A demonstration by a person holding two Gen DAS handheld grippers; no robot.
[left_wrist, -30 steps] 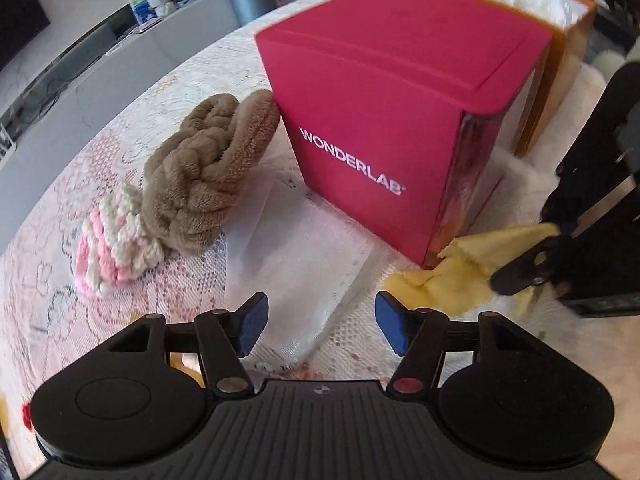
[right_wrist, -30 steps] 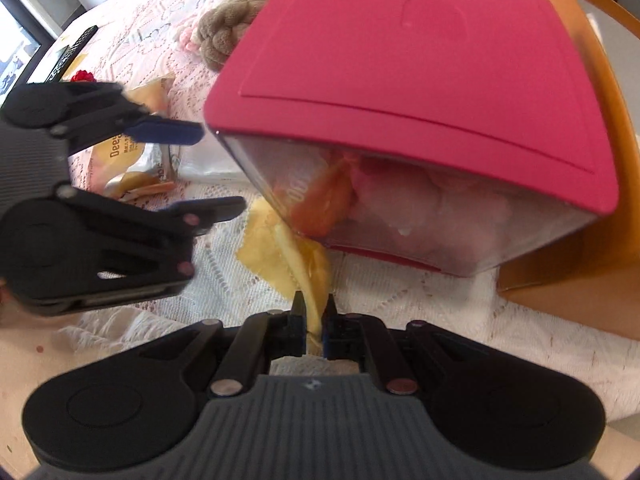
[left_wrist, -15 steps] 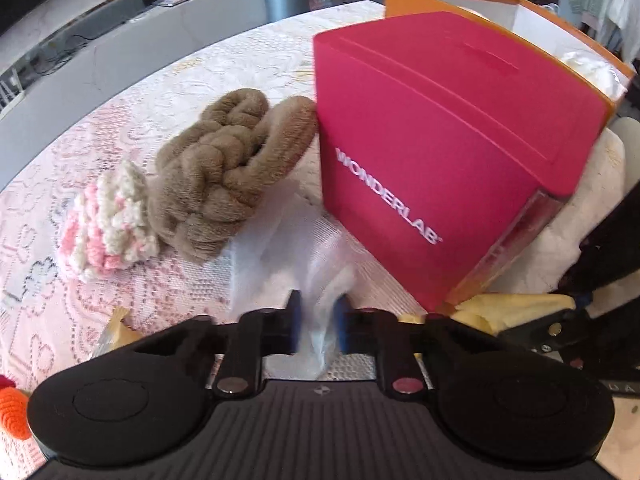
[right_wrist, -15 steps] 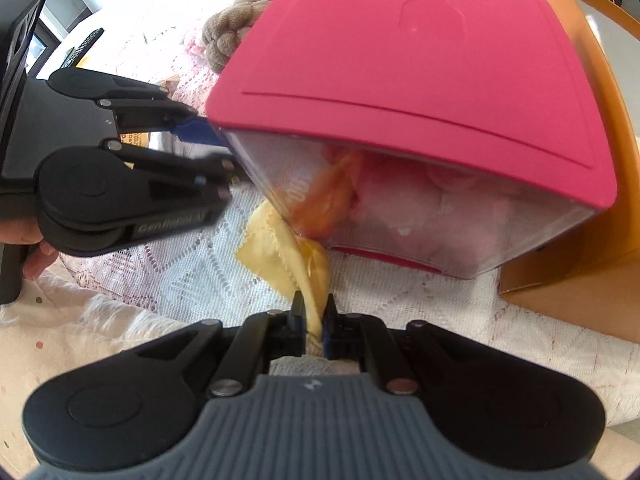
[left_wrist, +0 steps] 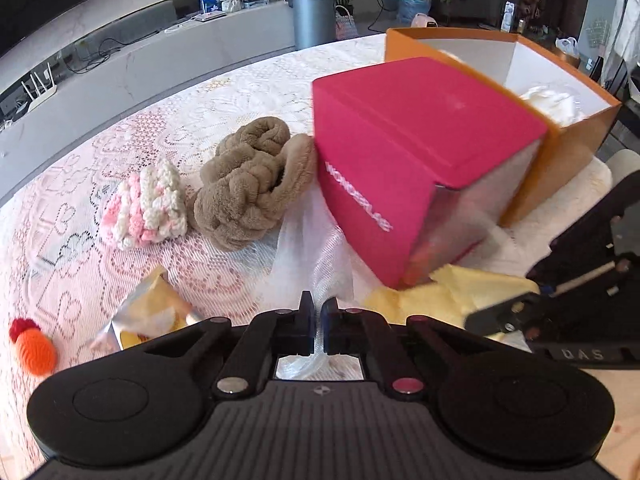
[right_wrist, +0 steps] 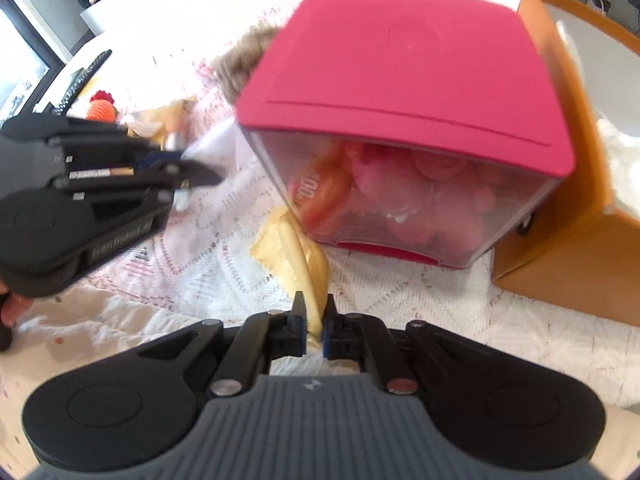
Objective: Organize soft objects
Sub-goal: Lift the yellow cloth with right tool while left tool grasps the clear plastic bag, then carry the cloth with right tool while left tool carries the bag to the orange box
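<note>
On the left side of the lace-covered bench [left_wrist: 132,160] lie an orange crocheted toy [left_wrist: 36,350], a crumpled snack packet [left_wrist: 146,316], a pink-and-white knitted piece [left_wrist: 146,206] and a brown plush bundle [left_wrist: 252,184], the last two touching and none of them put away. The left claw [left_wrist: 316,330] is clenched on a thin translucent plastic bag [left_wrist: 316,248] that trails toward the red box [left_wrist: 404,160]. That box stands mid-bench; through its clear end, pink and orange soft things show inside, so some sorting looks done. At its near corner the right claw [right_wrist: 314,326] grips a yellow cloth [right_wrist: 296,252], whose far end lies against or perhaps under the box's base; which, I cannot tell. Behind on the right, touching the red box, an open orange box [left_wrist: 576,136] holds something white and fluffy.

By my judgement the task is partly through: two containers are started, while four loose items and both gripped pieces remain out.

The yellow cloth looks thin, limp and creased, gathered into a narrow fold at the claw and fanning wider toward the box. The bag looks wispy and wrinkled.
</note>
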